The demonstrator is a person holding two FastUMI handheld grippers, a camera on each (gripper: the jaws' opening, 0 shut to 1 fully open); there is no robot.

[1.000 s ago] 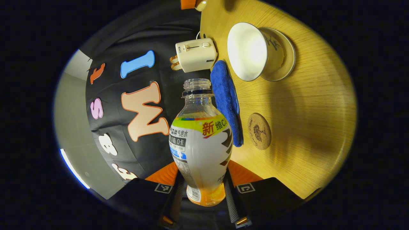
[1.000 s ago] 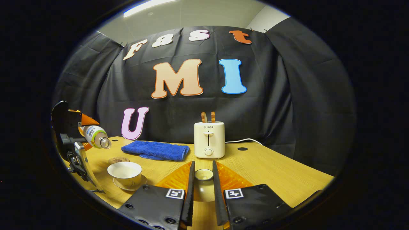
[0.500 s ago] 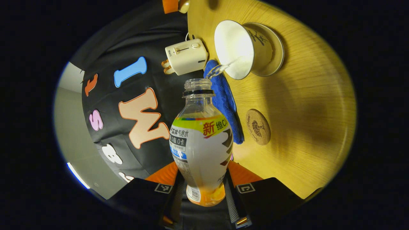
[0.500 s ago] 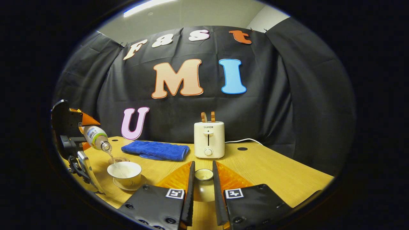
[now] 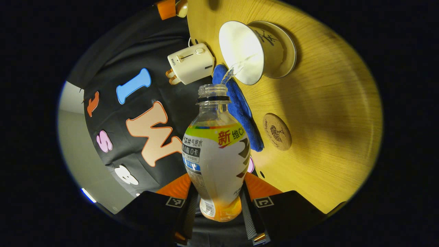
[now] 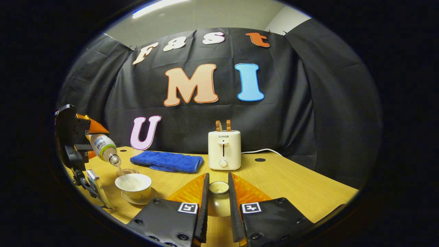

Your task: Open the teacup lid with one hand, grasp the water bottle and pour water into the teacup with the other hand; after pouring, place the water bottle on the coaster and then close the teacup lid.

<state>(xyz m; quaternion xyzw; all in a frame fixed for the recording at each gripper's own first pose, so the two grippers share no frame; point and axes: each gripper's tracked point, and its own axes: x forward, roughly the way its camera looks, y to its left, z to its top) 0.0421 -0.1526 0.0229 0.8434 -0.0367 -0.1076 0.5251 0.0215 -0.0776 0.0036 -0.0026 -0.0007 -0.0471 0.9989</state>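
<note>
**Pour in progress: left claw tips bottle, right claw holds lid clear.**

The left claw (image 5: 219, 206) is closed on the lower body of the bottle (image 5: 216, 154), both fingers pressing its sides; a second ago the bottle was tilted but dry at the mouth, and now a stream (image 5: 236, 68) runs from its neck into the open cup (image 5: 245, 51), so the pour step is under way and the cup is filling. The cup stands on its saucer (image 5: 286, 56) just beyond the bottle mouth; the coaster (image 5: 277, 132) lies bare on the table (image 5: 325, 137) beside the towel (image 5: 241, 109), near the claw and ready for set-down. The right claw (image 6: 216, 206) is closed on the lid (image 6: 218, 188), held well to the side of the cup (image 6: 133, 183).
</note>
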